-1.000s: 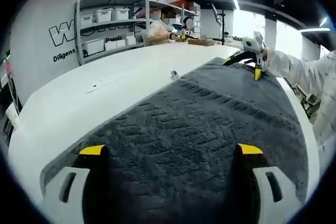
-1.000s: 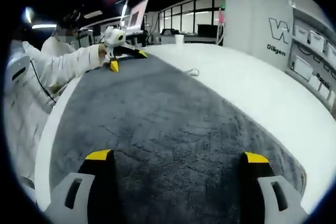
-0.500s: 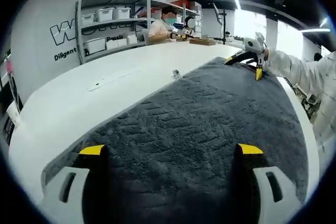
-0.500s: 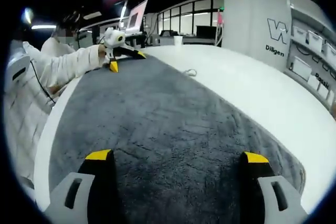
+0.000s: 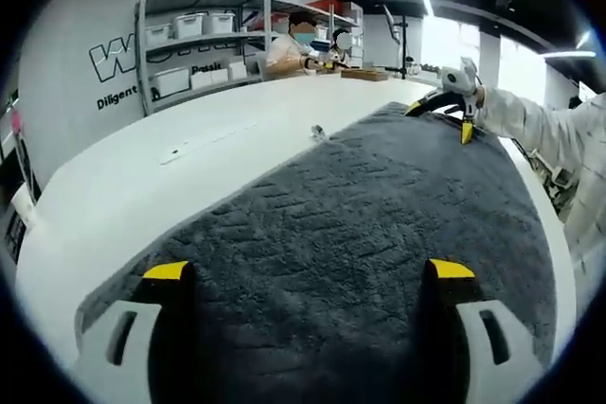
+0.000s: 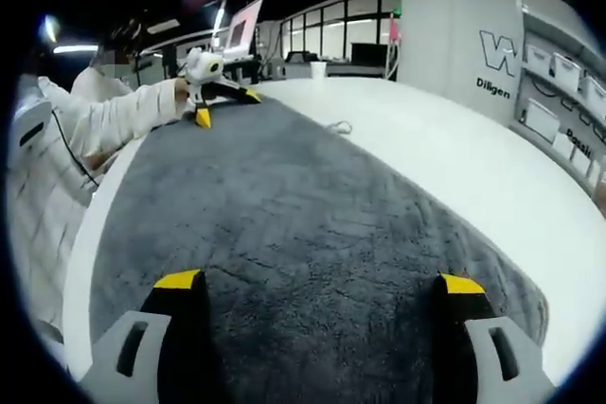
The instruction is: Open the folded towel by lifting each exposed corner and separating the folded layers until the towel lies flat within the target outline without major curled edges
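While my left gripper (image 5: 310, 270) and right gripper (image 6: 311, 281) hover with jaws released over the grey towel (image 5: 379, 205) on the white table (image 5: 151, 177), a careless drag risks rucking its far edges.

bare table (image 5: 170, 153) beside towel (image 5: 360, 224)

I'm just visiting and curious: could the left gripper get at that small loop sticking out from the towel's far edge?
Probably yes. The left gripper has open jaws over the towel, and only flat towel and bare table lie between it and the loop.
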